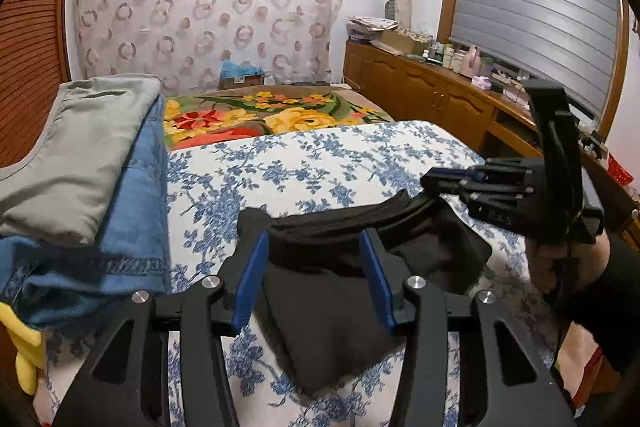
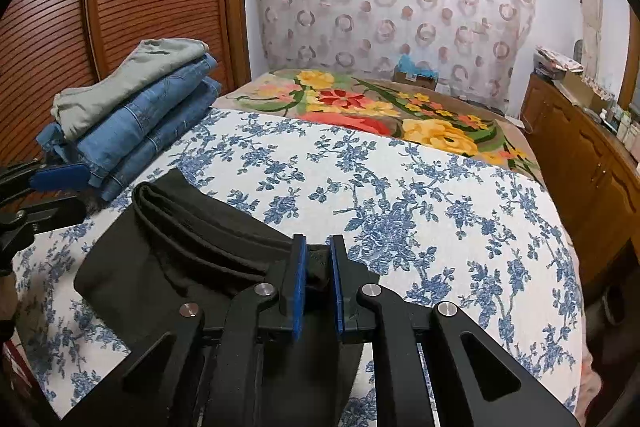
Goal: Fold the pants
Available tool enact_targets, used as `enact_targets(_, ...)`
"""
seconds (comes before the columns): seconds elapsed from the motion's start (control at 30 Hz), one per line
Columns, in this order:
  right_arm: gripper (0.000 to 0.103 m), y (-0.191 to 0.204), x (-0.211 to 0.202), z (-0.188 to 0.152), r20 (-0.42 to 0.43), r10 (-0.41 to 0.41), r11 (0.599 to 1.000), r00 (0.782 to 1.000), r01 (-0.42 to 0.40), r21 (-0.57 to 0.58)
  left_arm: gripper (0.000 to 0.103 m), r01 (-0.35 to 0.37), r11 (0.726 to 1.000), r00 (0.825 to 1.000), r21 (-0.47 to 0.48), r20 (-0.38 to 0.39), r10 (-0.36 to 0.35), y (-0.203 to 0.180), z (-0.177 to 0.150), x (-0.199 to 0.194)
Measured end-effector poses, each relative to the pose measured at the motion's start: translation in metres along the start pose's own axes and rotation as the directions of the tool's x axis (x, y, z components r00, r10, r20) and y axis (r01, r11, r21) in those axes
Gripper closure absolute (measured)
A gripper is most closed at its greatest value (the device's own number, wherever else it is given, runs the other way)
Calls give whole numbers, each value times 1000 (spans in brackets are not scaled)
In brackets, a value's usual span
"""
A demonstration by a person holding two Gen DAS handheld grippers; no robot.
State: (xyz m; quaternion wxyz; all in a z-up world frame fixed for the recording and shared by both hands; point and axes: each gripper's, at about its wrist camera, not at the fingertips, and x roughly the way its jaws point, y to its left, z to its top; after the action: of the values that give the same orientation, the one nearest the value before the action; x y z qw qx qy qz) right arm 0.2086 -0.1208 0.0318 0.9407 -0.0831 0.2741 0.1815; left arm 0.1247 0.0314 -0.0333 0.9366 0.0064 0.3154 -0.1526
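Note:
Black pants (image 1: 320,307) lie folded on the blue-flowered bed sheet (image 1: 320,163). My left gripper (image 1: 314,239) hovers over their near part, open, with the cloth showing between the blue pads but not pinched. At the right of the left wrist view my right gripper (image 1: 434,183) holds the waistband's far end. In the right wrist view the right gripper (image 2: 318,255) is shut on a fold of the black pants (image 2: 180,247). The left gripper (image 2: 68,193) shows at the far left edge, its fingers apart.
A stack of folded blue jeans with grey trousers on top (image 1: 80,155) (image 2: 132,107) sits at the bed's left side. A bright flowered blanket (image 1: 260,119) covers the far end. Wooden cabinets (image 1: 420,91) run along the right. A hand (image 1: 548,267) grips the right tool.

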Motion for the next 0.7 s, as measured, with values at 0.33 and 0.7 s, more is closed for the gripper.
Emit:
enact_targets(0.33,71,-9,-19,-6,-19,8,1000,1000,-8,-20,54,-12,1000,997,-4,-79,12,0,-30,6)
enact_targets(0.7,63,-12,-49,-55,-111,104,995,988,-103,15,55,25,999,994,-24,-108,-27,-5,-57,-7)
